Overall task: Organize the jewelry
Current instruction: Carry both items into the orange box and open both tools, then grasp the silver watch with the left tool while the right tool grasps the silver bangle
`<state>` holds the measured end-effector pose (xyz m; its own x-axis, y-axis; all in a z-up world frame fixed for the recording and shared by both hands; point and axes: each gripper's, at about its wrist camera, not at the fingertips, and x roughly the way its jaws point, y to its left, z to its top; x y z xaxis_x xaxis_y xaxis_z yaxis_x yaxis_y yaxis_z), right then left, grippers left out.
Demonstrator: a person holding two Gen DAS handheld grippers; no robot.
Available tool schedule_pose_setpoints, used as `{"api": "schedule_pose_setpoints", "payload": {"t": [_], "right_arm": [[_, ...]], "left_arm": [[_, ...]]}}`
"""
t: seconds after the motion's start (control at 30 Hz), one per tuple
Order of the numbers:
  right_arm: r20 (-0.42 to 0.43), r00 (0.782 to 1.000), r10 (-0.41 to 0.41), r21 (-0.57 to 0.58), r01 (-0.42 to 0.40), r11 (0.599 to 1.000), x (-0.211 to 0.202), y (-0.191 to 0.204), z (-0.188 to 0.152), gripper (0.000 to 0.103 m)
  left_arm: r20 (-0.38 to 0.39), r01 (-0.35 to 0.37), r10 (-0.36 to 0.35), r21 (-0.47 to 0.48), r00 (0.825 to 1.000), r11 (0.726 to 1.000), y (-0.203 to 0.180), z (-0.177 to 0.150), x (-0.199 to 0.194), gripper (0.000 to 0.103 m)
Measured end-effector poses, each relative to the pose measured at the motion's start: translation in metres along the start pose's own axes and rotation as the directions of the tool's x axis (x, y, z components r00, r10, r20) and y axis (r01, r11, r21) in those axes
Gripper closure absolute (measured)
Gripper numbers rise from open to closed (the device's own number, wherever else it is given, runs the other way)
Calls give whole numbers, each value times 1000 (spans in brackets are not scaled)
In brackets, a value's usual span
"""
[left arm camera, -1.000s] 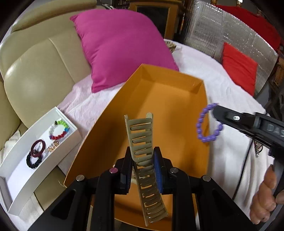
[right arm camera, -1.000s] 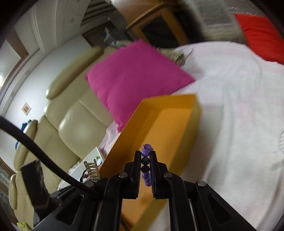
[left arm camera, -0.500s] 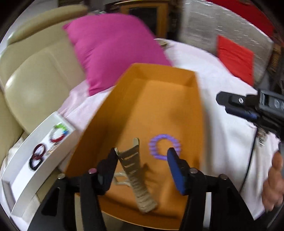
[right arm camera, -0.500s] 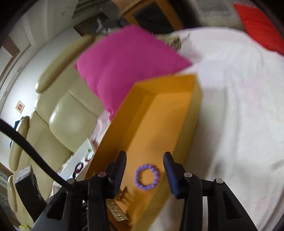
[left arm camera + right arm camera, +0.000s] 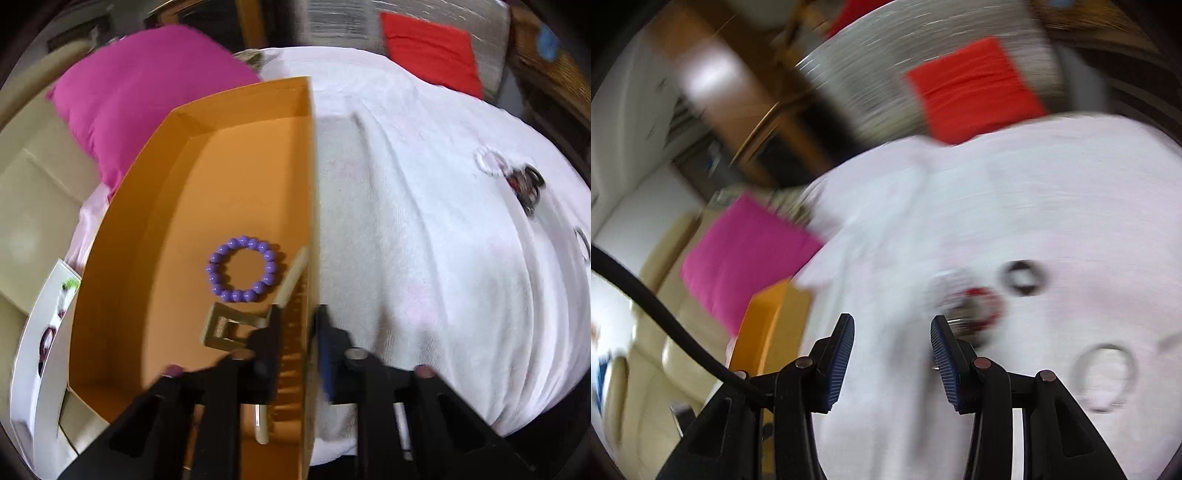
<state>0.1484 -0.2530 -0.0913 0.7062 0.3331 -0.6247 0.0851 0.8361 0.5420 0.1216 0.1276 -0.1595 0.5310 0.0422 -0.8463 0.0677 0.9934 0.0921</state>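
With the purple bead bracelet [image 5: 242, 268] and beige hair claw clip [image 5: 236, 326] now dropped at lower centre in the orange box [image 5: 147, 221], the left gripper [image 5: 297, 332] had clenched on the box's wall, while the released, empty right gripper [image 5: 892, 354] swung toward the remaining rings [image 5: 1023, 277].

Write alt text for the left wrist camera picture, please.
A purple bead bracelet and a beige hair claw clip lie inside an orange box on a white cloth. The left gripper is clamped on the box's right wall.
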Motion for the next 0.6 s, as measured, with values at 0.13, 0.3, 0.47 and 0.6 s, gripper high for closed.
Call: {"api": "schedule_pose_setpoints", "payload": {"t": [0.13, 0.3, 0.47, 0.6], "right_arm": [[0, 1000, -30, 89, 30, 996, -17, -45, 8, 56], [-11, 998, -68, 122, 69, 990, -29, -80, 9, 56], [-112, 984, -135, 138, 150, 979, -24, -115, 4, 56], [-194, 966, -171, 120, 196, 973, -12, -134, -6, 61]], "left_arm": [[-24, 5, -4, 16, 1000, 1000, -1, -7, 1, 95], [-49, 9, -7, 33, 999, 999, 9, -17, -5, 94], [-73, -2, 5, 39, 997, 999, 25, -29, -14, 90], [-83, 6, -5, 13, 997, 1000, 24, -18, -26, 88]]}}
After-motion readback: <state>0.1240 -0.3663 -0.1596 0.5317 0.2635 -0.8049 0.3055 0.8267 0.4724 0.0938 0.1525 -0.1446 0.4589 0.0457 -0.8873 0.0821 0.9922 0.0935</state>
